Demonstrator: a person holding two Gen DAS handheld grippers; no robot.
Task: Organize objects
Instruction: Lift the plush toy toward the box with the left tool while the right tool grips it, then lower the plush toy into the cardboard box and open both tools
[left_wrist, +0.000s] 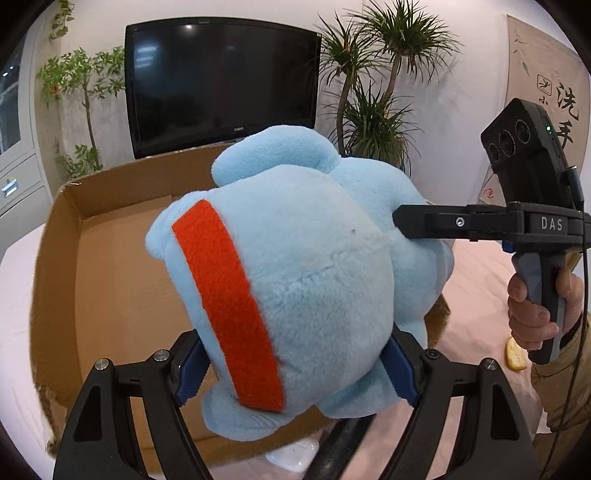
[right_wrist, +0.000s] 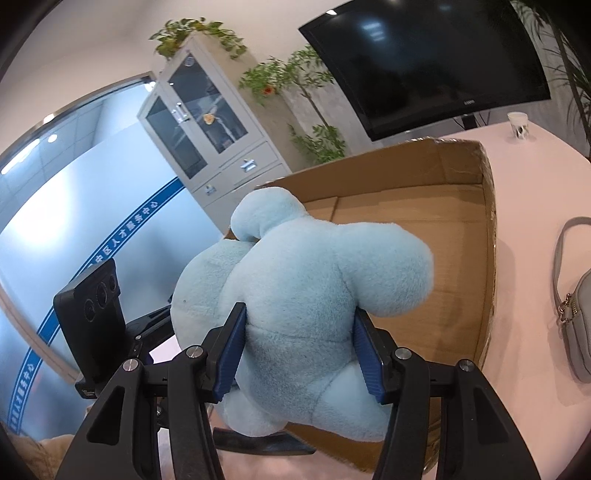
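Black right gripper (left_wrist: 400, 221) marked DAS, grey handle, blue-padded jaws, silver screws, thin cable, tan sleeve (left_wrist: 561, 391)

Plush toy (left_wrist: 295, 266): fuzzy blue pile, orange felt-like band (left_wrist: 229, 306). Box (left_wrist: 110, 266): matt corrugated cardboard. TV screen (left_wrist: 221, 81): glossy black. Gripper pads (right_wrist: 231, 354): ribbed blue plastic.

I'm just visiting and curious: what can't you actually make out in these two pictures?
- Left wrist view: the blue plush toy hides much of the cardboard box floor.
- Left wrist view: a white object below the toy is mostly covered; unidentifiable.
- Right wrist view: the grey bag is cut off by the edge.
- Right wrist view: the paper cup print is too small.
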